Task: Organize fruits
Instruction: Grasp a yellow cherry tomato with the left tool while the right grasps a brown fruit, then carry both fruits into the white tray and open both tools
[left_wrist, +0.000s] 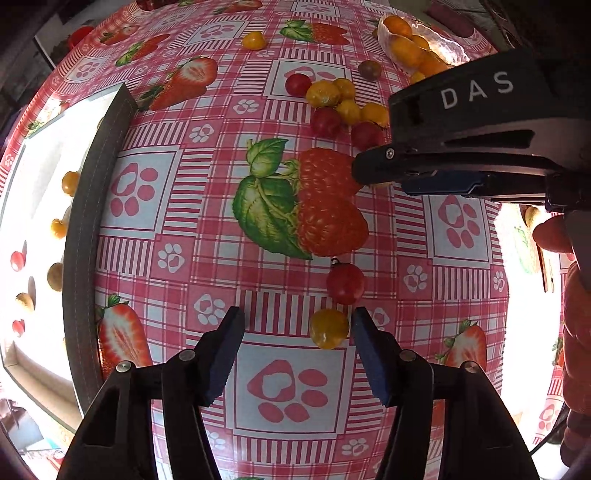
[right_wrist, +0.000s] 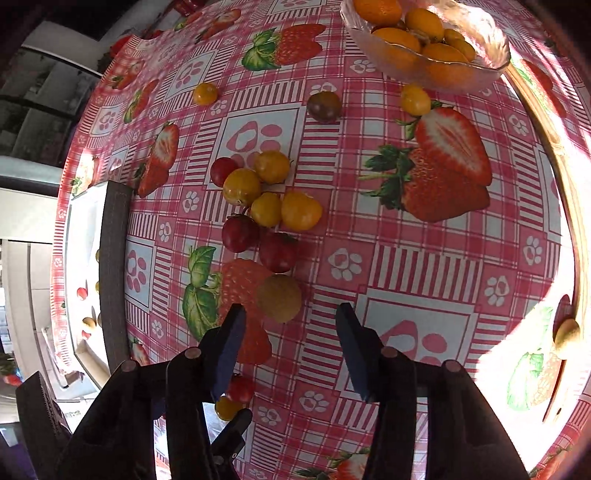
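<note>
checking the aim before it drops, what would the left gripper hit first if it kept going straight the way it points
Probably the yellow cherry tomato, lying between the open fingers of the left gripper, close to one fingertip. A red tomato lies just beyond it. If it misses, only the tablecloth lies below; depth is hard to judge.

Surface under a pink checked oilcloth, scattered with small fruit

The surface (right_wrist: 424, 266) wears a pink-and-white cloth printed with strawberries and paw marks. Just ahead of the left gripper (left_wrist: 295, 354) lie a yellow tomato (left_wrist: 328, 328) and, beyond it, a red tomato (left_wrist: 345, 282). Just ahead of the right gripper (right_wrist: 290, 347) lies a dull yellow-green fruit (right_wrist: 279, 298); farther ahead sits a cluster of red and yellow tomatoes (right_wrist: 266, 206), then a dark tomato (right_wrist: 324, 106). Far ahead and to the right stands a glass bowl (right_wrist: 495, 44) of orange fruit. To the left of both grippers lies a white tray (left_wrist: 40, 177) with a dark rim.
</note>
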